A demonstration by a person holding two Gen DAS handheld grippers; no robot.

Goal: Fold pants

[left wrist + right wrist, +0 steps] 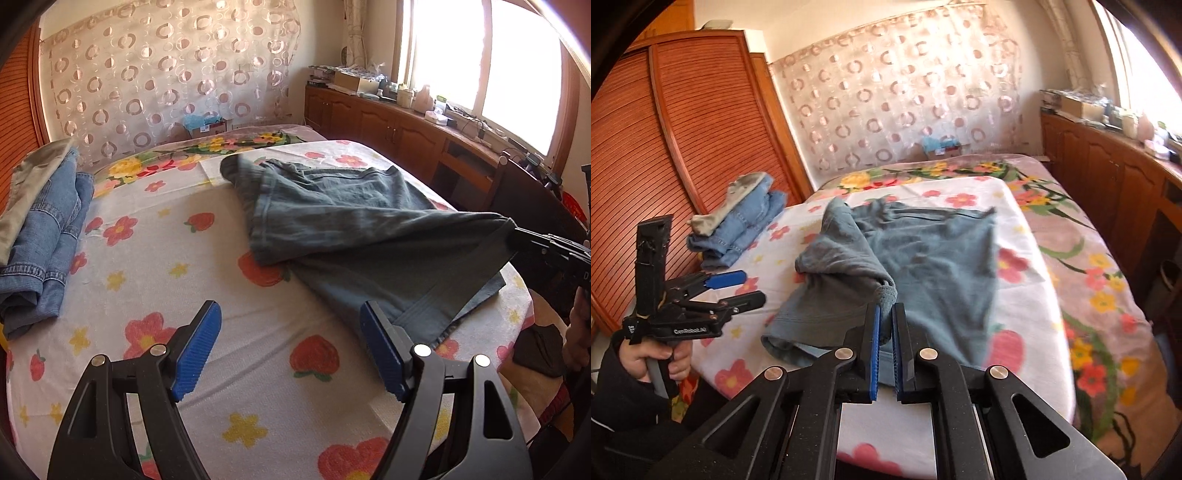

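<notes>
Grey-green pants (343, 218) lie spread on the floral bed sheet (155, 258), partly folded over. My right gripper (885, 314) is shut on a bunched edge of the pants (923, 258) and lifts it above the bed; it shows at the right edge of the left wrist view (517, 232). My left gripper (290, 325) is open and empty, low over the sheet, just left of the pants' near hem. It shows open at the left of the right wrist view (750, 286).
Folded blue jeans (48, 236) with a pale garment on top lie at the bed's left edge, also in the right wrist view (738, 225). A slatted wooden wardrobe (665, 147) stands left, wooden cabinets (388, 125) under the window right. A patterned curtain (166, 74) hangs behind.
</notes>
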